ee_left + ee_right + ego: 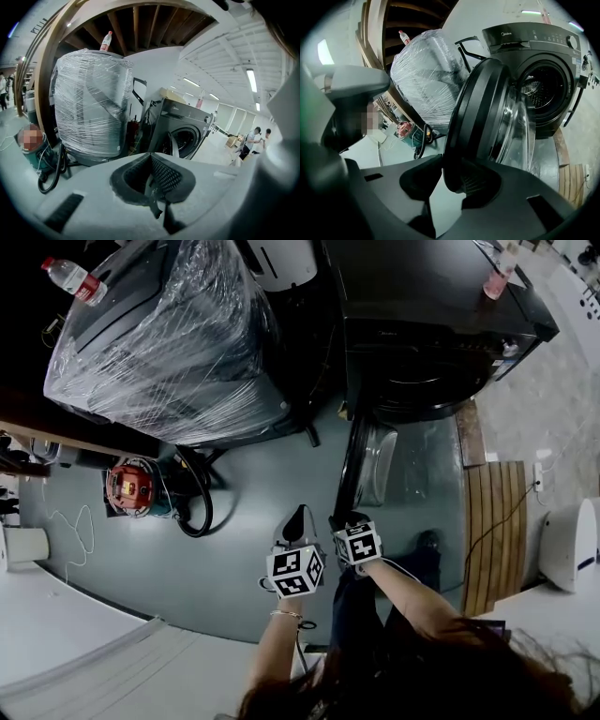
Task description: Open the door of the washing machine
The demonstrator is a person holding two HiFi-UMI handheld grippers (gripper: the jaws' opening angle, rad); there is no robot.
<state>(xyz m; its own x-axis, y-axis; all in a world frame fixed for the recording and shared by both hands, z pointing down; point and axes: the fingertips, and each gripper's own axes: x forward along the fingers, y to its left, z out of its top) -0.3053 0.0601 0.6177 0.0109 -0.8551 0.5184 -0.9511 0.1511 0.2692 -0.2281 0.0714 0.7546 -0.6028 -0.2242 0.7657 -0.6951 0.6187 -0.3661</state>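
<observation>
The dark front-loading washing machine point(422, 334) point(543, 70) point(183, 126) stands with its round door point(366, 460) point(487, 122) swung wide open toward me, the drum opening showing behind it. My right gripper point(345, 519) point(452, 176) is at the door's free edge. Its jaws stand wide apart with the door's dark rim between them, and floor shows through the gap beside the left pad. My left gripper point(298, 521) point(151, 161) hangs just left of it, away from the door, jaws shut with nothing in them.
A large appliance wrapped in plastic film point(169, 334) stands left of the washer with a water bottle point(73, 279) on top. A red machine point(129, 486) and a black hose point(197, 502) lie on the floor at left. A wooden pallet point(492, 531) is on the right.
</observation>
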